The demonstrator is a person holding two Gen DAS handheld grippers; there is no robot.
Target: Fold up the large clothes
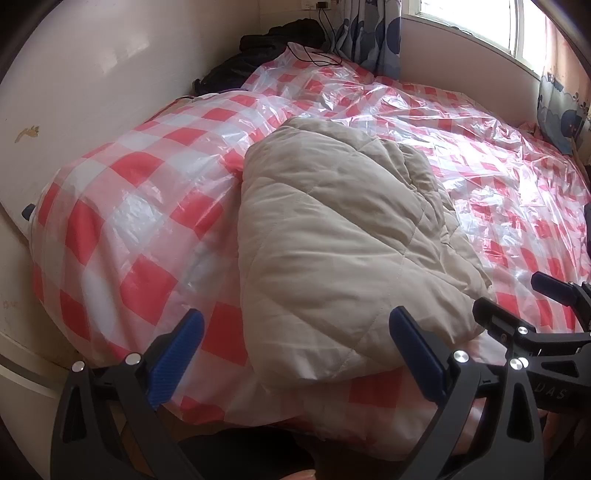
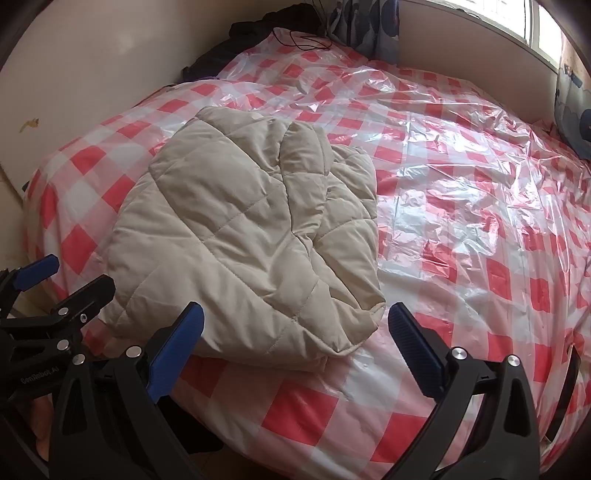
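1. Quilted beige garment (image 1: 332, 258) lies bundled on the bed, on the red-and-white checked plastic sheet (image 1: 498, 192). Stitch lines visible; looks like a padded jacket, though the folds hide enough that I can't confirm it.
2. Left gripper (image 1: 295, 343): jaws spread wide, nothing between them. Garment's near edge sits just ahead of the fingertips, slightly toward its right finger (image 1: 417, 354).
3. Right gripper (image 2: 295, 339): jaws also apart, empty. Garment lies ahead and to its left; the near corner reaches between the two fingertips, contact not clear.
4. The grippers sit side by side at the near edge of the bed. Each shows at the edge of the other's view.
5. Far beyond both: dark clothing pile (image 1: 273, 40) against the wall, black cable (image 1: 314, 55) on the plastic, patterned curtain (image 1: 373, 37) and bright window (image 1: 476, 18) up right.
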